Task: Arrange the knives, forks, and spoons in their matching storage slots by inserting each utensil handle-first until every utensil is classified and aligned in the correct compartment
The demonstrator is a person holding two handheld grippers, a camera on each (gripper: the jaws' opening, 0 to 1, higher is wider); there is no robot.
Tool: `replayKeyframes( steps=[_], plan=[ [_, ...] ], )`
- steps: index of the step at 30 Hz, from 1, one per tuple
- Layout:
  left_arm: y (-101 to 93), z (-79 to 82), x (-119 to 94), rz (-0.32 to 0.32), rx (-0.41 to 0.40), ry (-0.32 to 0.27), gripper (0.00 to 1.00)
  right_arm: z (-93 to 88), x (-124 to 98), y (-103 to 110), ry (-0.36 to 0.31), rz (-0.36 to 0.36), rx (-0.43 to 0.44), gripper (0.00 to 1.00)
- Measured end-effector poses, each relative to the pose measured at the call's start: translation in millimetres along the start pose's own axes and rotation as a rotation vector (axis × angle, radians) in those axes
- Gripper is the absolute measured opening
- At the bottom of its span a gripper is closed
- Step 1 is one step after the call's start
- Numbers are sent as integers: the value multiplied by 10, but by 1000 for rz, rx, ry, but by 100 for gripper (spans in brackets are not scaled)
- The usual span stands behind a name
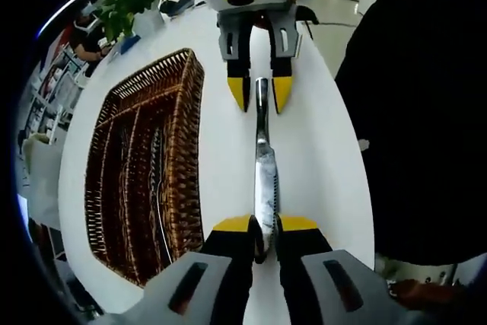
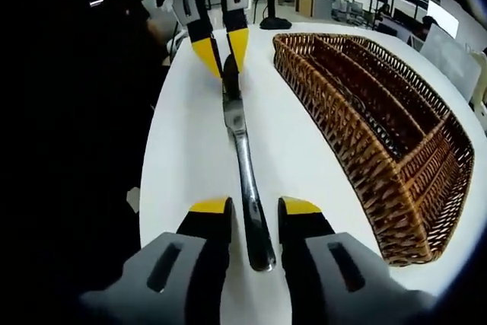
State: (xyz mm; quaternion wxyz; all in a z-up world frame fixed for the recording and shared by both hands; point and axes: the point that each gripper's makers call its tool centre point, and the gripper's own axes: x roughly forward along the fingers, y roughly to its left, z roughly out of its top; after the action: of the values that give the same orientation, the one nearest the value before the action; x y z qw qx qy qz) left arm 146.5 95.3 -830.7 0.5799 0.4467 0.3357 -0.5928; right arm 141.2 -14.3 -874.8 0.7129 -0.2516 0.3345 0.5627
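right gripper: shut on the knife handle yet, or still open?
Open. In the right gripper view the right gripper jaws straddle the knife handle with gaps on both sides. The left gripper pinches the blade.

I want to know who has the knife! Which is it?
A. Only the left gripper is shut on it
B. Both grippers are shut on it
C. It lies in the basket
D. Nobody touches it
A: the left gripper pinches the blade end of the table knife, while the right gripper stands open around the handle, beside the wicker basket.
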Motion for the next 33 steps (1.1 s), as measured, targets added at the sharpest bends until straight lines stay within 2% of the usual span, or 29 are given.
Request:
replayKeyframes(
  steps=[3,9,13,19,26,28,30,33],
  plan=[
    [0,5,-11,4,6,-1,9,16,17,-11,3,-3,-19,17],
    [3,25,-45,9,19,0,9,77,70,51,-4,23,-44,17],
    [8,10,-55,12,24,4,9,100,86,41,-13,24,-53,12],
    [5,-3,-68,12,33,10,9,125,107,84,-26,63,-49,11],
    [11,-9,-74,20,40,7,10,144,117,114,14,75,-166,8],
    [-5,-10,-70,13,35,1,10,135,118,125,26,78,-160,7],
    [-44,-16,-53,1,75,-10,10,131,100,135,29,80,-189,7],
    [-73,-37,-37,-11,46,-9,11,160,65,137,14,82,-193,7]
  ],
)
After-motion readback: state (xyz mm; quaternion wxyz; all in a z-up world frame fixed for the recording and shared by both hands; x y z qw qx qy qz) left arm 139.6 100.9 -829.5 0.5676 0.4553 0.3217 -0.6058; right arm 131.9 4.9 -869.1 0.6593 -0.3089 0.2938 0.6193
